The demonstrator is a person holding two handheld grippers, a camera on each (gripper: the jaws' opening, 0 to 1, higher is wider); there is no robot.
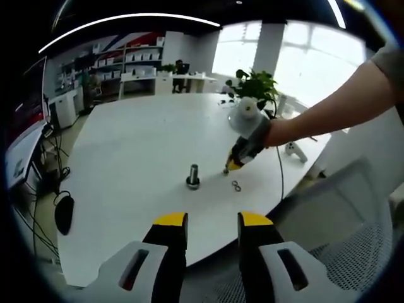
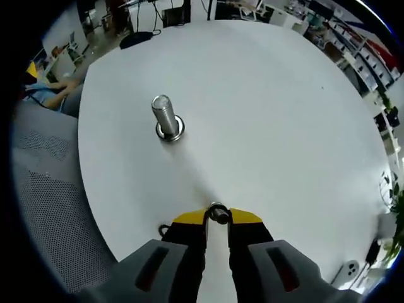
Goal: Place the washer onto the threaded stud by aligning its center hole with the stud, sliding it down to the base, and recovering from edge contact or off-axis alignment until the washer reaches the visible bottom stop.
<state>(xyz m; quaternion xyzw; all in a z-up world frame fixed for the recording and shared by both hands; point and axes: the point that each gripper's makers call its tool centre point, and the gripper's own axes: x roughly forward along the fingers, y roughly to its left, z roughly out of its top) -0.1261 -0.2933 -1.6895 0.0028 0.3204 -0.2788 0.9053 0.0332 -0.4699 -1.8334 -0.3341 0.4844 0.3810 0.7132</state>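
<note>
White counter point(image 1: 126, 164) carries the stud point(image 2: 164, 117), upright on its wide base so the thread points up for loading. Left tongs point(image 1: 212, 228) hang released off the counter's edge, short of the stud, idle. Right tongs point(image 2: 218, 218) are clenched on a washer point(image 2: 219, 213) at their tips, near the stud, not yet over it. A spare washer point(image 1: 237, 185) lies just beyond, toward the edge.

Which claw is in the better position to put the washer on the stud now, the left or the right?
The right claw: it already pinches a washer and faces the upright stud across bare table. The left claw is open, empty and off the table.
</note>
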